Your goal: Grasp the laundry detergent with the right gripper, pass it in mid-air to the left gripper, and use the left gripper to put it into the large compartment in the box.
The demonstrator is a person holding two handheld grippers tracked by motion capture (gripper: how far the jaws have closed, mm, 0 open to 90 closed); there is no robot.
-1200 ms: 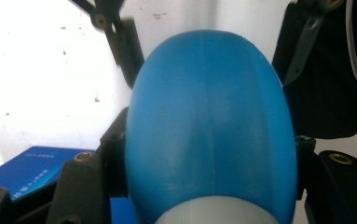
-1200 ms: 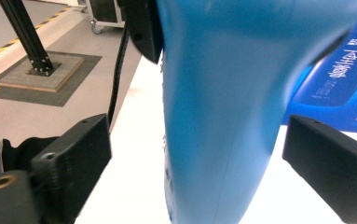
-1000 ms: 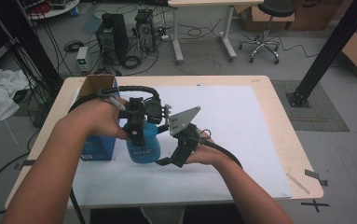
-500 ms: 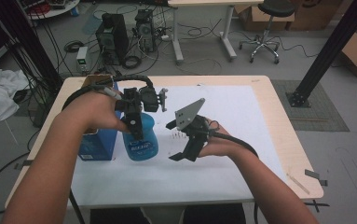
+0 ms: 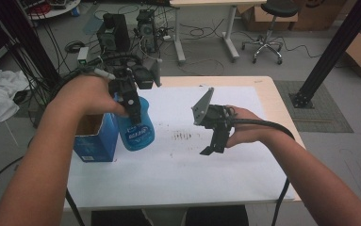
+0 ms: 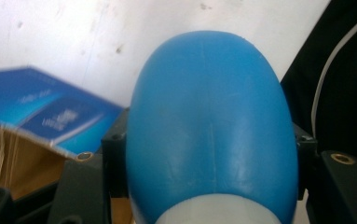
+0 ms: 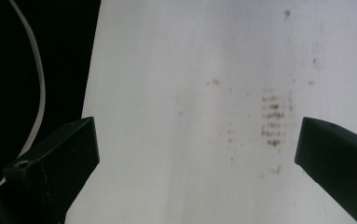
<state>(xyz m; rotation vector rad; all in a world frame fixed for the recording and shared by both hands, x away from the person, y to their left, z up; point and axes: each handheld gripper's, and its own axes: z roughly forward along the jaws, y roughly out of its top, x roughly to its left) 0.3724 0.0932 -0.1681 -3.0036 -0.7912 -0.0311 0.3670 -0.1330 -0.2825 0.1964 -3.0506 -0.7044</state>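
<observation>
We see the L gripper (image 5: 130, 101) pinching the blue bottle (image 5: 135, 128) near its neck, jaws tight on both sides — bottle hangs just beside the open blue box (image 5: 92, 141), above the white sheet (image 5: 183, 165). R gripper (image 5: 212, 141) well apart to the right, jaws spread w/ nothing between, over smudges (image 7: 271, 123) on the sheet.

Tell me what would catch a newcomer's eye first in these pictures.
Most striking is the blue bottle, clamped in the left gripper and held above the table's left side, right beside an open blue box. Across the white sheet, the right gripper hangs with its jaws wide apart and nothing between them, above a patch of brown smudges.
</observation>
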